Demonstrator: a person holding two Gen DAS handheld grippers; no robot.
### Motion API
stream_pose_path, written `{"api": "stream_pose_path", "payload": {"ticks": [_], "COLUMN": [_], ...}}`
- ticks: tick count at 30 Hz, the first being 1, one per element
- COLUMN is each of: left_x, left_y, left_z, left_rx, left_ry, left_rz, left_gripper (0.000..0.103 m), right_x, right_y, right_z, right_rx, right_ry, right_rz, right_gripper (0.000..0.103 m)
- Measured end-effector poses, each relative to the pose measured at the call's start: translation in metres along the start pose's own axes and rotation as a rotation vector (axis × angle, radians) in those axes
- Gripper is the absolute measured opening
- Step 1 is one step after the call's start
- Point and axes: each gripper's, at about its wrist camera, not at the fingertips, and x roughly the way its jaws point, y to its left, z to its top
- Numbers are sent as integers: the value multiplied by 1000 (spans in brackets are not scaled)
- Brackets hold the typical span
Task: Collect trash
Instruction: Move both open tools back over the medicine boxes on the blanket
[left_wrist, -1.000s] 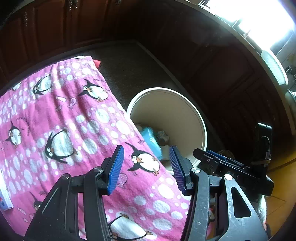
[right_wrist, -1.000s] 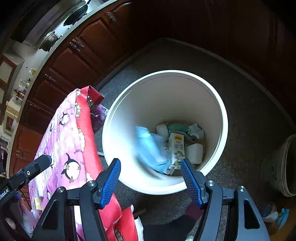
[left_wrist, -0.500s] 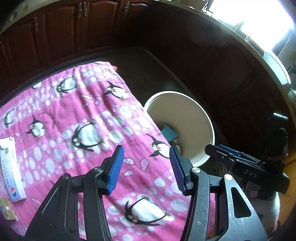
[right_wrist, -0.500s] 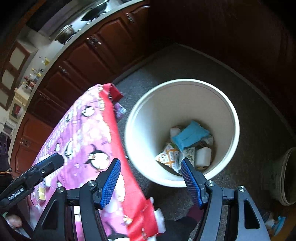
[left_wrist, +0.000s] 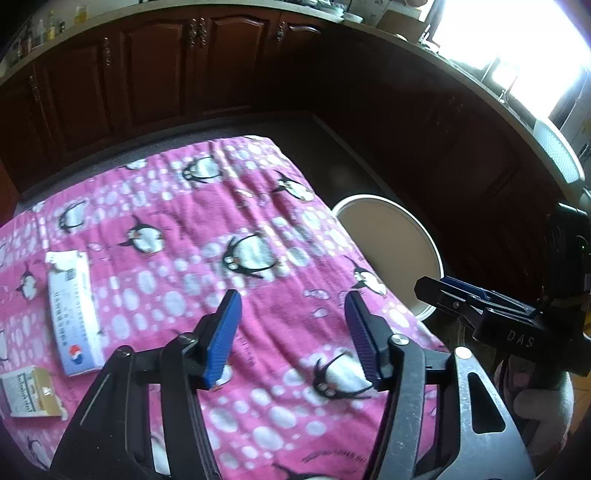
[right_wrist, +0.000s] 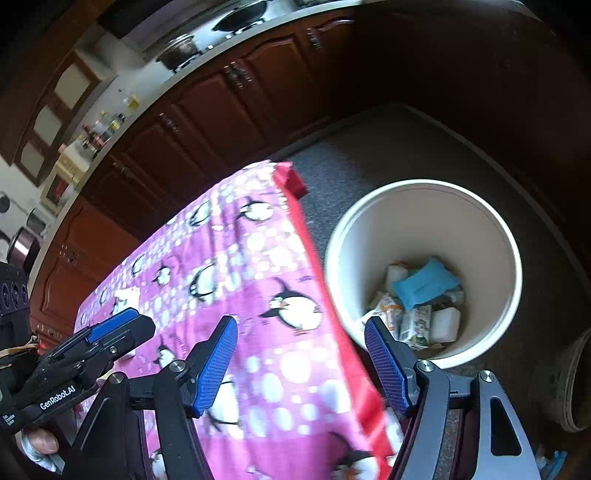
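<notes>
Two flat packets lie at the left end of my table: a white and blue carton (left_wrist: 72, 312) with a round red and blue mark at its near end, and just beside it, at the very edge of the left wrist view, a smaller tan and white box (left_wrist: 31, 397). Both rest on the pink penguin-print cloth (left_wrist: 221, 206). Off the cloth's right edge, down on the grey floor, stands the white bin (right_wrist: 424, 266); inside it a blue pouch (right_wrist: 424, 282) lies on top of what look like small drink cartons (right_wrist: 415, 325) and white wrappers, though blur makes that uncertain. My left gripper (left_wrist: 291, 330) hangs over the middle of the cloth, tilted downward; its blue pads have just been spreading and nothing sits between them. My right gripper (right_wrist: 301, 363) points down over the cloth's red-edged side beside the bin, jaws apart and empty.
</notes>
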Motion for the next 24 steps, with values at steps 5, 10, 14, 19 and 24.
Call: {"api": "stream_pose_path", "payload": {"ticks": [5,10,14,19,24], "left_x": [-17,-34,-50,-69,-78], "left_y": [24,53,81,118,150], "left_z": [-10,-22,-35,-58,-96], "left_rx": [-34,-69,-103,-140,-173], "left_ry": [-8,-14,-18,-8,54], "left_rz": [15,46,76,113,143], "left_gripper": [61,62,63,63,63], "right_x": [3,11,21,29,34], "right_y": [28,57,75,96,107], "right_z": [-3,-7,-12,-20,-21], "right_rx": [-52,-105,-129,-179,-189], "right_ry": [12,30,54,80,88], "right_rz": [28,54,75,90,103], "right_gripper": [70,71,72,72,72]}}
